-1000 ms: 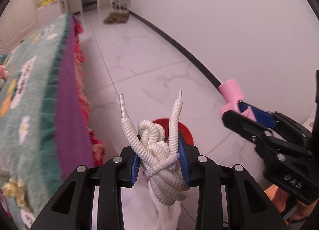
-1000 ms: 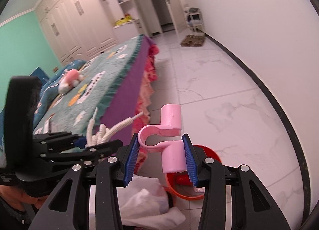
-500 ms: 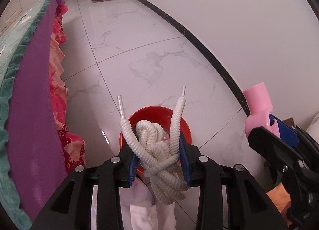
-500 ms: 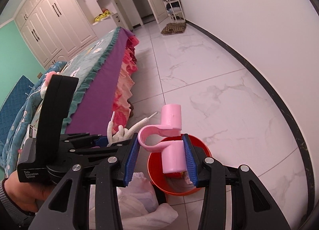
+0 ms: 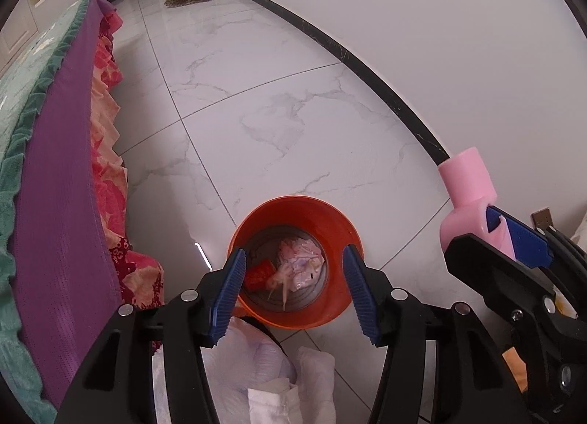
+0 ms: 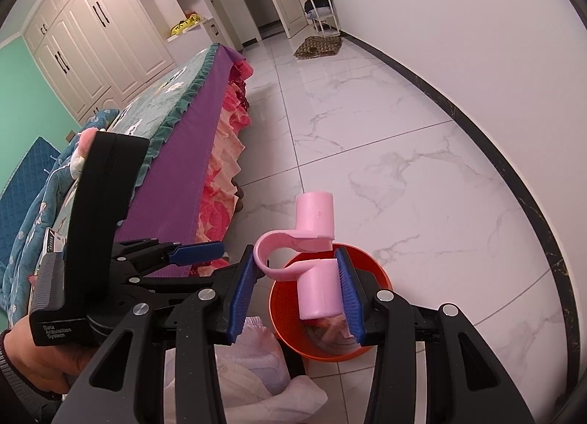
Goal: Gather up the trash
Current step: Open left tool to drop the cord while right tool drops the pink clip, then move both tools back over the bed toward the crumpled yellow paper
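We are looking down at the orange bin (image 5: 296,262), standing on the marble floor (image 5: 279,123) just beside the bed skirt (image 5: 110,203), and we are judging the dropping-off step to be half done. The left tongs (image 5: 293,290) are hanging above the bin's mouth with their blue pads opening and nothing between them; crumpled wrappers (image 5: 299,264) and a red scrap (image 5: 259,273) are lying at the bin's bottom. The right tongs (image 6: 295,295) are clamped on a pink plastic clip (image 6: 315,266), its lower tube pressed between the pads, above the bin's near rim (image 6: 330,350).

Next, we think, the right tongs need to move squarely over the bin's mouth before letting go, since the clip is light and oddly shaped and could bounce off the rim.

The left wrist view is showing us the bin's contents and the clip only from the side (image 5: 467,196). The right wrist view is showing the clip's curled loop, the person's hand (image 6: 33,347) carrying the left tongs (image 6: 198,251), and the wardrobe (image 6: 91,42) far beyond the bin. A white bag (image 6: 253,365) is lying just near the bin, towards us.
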A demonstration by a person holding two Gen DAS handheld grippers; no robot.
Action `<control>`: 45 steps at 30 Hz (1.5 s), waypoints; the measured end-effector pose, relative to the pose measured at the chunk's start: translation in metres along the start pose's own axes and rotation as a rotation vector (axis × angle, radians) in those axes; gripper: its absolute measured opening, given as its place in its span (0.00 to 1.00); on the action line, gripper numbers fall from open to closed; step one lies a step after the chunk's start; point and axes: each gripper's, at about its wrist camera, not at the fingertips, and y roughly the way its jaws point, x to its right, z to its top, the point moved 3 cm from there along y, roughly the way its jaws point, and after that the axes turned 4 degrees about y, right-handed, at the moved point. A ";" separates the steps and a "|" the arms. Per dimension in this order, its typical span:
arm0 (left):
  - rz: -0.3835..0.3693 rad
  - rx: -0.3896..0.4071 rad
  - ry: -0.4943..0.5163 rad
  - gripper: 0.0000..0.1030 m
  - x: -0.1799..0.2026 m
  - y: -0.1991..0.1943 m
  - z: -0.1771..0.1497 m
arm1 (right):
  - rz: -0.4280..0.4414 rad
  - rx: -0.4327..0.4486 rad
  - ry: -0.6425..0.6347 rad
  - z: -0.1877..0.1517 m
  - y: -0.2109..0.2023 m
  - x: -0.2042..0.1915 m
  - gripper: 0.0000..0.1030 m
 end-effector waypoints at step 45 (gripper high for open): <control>0.224 0.252 -0.167 0.66 -0.071 -0.170 -0.081 | 0.190 0.062 -0.225 -0.008 -0.057 -0.150 0.58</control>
